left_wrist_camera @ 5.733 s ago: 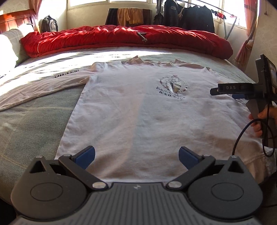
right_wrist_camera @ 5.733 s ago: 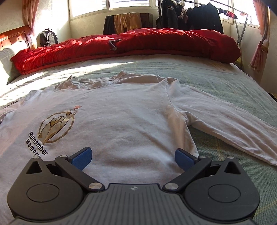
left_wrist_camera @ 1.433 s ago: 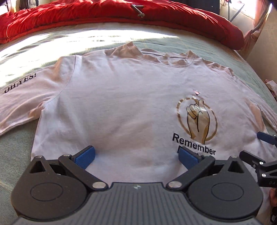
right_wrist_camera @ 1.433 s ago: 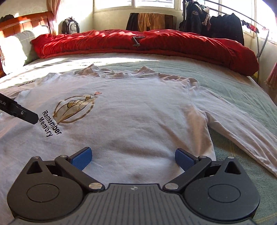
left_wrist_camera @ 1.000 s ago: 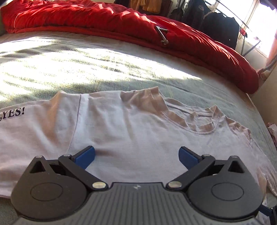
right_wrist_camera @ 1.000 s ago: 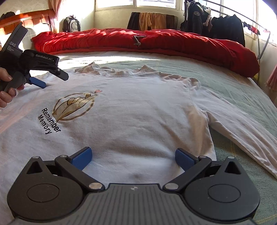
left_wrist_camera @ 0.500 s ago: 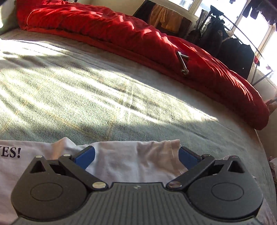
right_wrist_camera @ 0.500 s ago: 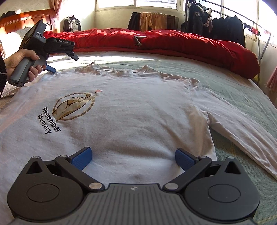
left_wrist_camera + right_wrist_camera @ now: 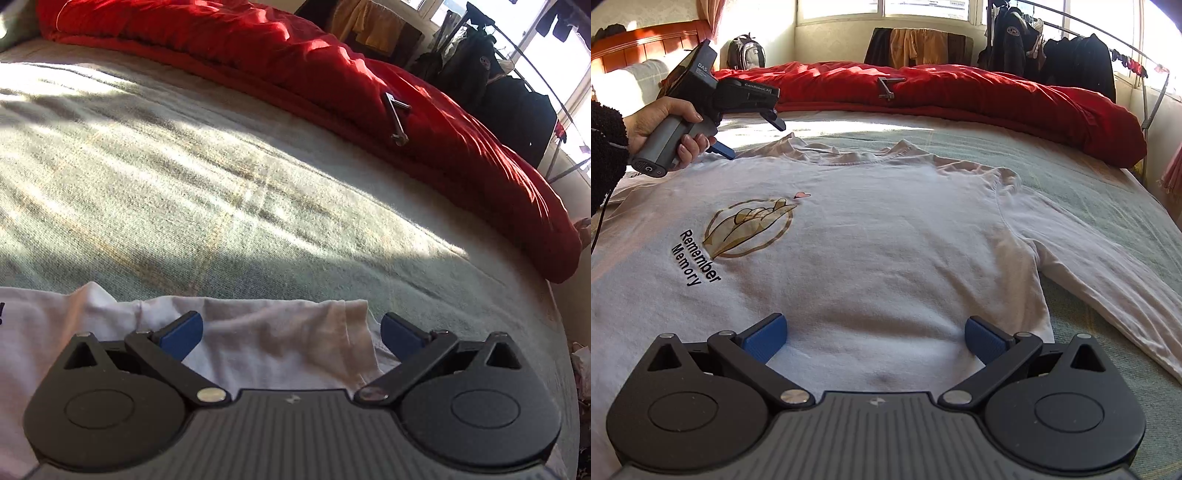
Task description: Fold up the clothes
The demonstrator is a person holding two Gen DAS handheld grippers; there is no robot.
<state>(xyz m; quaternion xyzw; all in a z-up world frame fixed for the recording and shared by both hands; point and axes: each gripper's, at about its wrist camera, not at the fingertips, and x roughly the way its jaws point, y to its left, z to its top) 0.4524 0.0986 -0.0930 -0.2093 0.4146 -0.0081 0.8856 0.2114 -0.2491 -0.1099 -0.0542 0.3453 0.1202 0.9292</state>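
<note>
A white long-sleeved shirt (image 9: 871, 251) with a gold hand print and "Remember Memory" lies flat and face up on the bed. My left gripper (image 9: 291, 330) is open, with the shirt's shoulder edge (image 9: 266, 325) lying between its blue fingers. In the right wrist view that same left gripper (image 9: 751, 134), held by a hand (image 9: 665, 125), hovers open over the shirt's far-left shoulder near the collar. My right gripper (image 9: 875, 338) is open low over the shirt's lower body, nothing between its fingers. The shirt's right sleeve (image 9: 1108, 273) stretches out to the right.
A red duvet (image 9: 960, 96) is bunched along the far side of the green blanket (image 9: 221, 192), with a small metal piece (image 9: 397, 118) lying on it. Dark clothes hang on a rack (image 9: 1071, 62) by the window. A wooden headboard (image 9: 639, 44) and backpack (image 9: 746, 51) stand at far left.
The left gripper moved forward over the shirt toward its far shoulder and now sits at the shoulder edge, looking across the bare blanket. The right gripper stayed in place.
</note>
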